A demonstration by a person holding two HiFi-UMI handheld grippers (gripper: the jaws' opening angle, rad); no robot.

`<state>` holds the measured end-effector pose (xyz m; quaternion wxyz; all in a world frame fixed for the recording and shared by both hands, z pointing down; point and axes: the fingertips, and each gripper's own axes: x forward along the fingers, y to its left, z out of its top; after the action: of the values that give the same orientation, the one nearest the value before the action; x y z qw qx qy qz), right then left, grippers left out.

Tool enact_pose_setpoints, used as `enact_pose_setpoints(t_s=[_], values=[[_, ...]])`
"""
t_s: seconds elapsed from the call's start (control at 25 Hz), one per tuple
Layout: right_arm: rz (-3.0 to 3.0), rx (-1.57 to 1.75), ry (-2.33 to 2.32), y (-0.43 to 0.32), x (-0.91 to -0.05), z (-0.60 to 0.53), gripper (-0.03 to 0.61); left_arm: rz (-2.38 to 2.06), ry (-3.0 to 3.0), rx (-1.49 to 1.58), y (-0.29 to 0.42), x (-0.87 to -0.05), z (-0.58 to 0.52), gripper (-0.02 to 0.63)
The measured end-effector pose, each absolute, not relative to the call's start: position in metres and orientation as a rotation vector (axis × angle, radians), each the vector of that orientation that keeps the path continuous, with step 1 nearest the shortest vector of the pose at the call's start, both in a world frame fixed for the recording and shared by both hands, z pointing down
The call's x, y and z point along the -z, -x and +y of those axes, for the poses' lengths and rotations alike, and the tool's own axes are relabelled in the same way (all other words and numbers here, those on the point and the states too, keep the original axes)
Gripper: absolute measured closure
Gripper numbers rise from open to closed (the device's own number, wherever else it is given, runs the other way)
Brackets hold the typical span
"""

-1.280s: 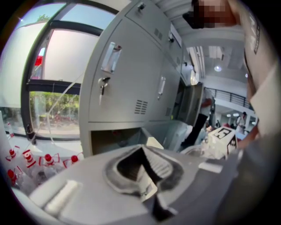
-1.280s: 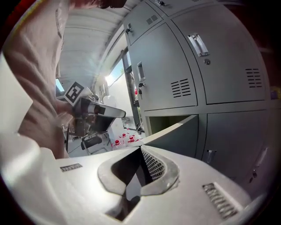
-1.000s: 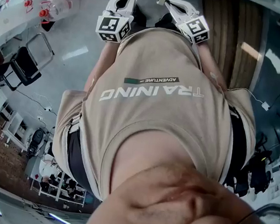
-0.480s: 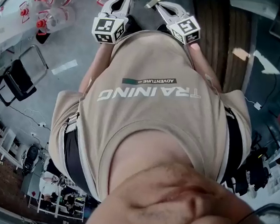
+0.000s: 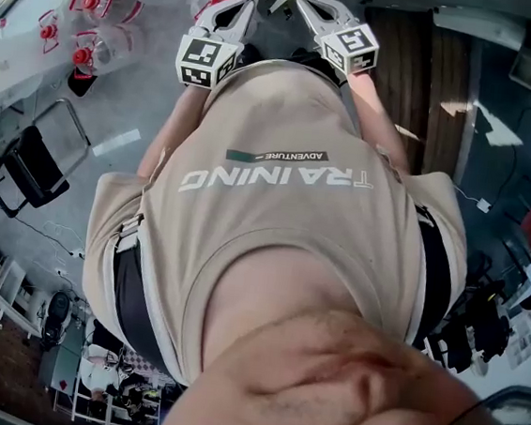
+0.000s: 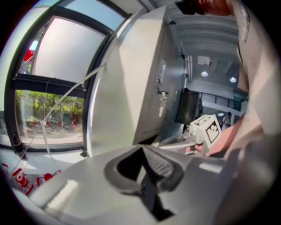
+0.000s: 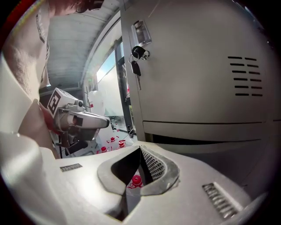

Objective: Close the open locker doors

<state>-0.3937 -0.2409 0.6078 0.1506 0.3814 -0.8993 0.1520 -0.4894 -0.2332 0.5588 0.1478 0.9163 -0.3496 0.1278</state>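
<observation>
**Both grippers raised in front of the grey locker**

The locker (image 7: 197, 66) fills the right gripper view. Its pale grey door stands just ahead of the right gripper (image 7: 140, 151), with a lock and hanging key (image 7: 136, 66) near the door's left edge and a set of vent slots (image 7: 248, 74) further right. A dark horizontal seam crosses the locker below the door. Whether this door is fully closed cannot be told.

The right gripper's fingers are closed together at the tips and hold nothing. A red cap shows through the gap behind them.

The left gripper (image 6: 142, 149) is just left of the right one, both held up in front of the person's beige shirt (image 5: 285, 209). Its fingers also meet at the tips with nothing between them. From this side the locker appears at an angle, with a large window (image 6: 48, 105) to its left.

Clear bottles with red caps (image 5: 85, 42) lie to the left of the locker, well apart from both grippers.
</observation>
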Motion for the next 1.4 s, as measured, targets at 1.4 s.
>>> enact_pose_setpoints(t_s=[1.4], values=[[-2.424,-0.614,-1.47,0.349,-0.615,-0.227,0.563,-0.697,-2.683,-0.357,0.439,-0.573,-0.24,0.614]])
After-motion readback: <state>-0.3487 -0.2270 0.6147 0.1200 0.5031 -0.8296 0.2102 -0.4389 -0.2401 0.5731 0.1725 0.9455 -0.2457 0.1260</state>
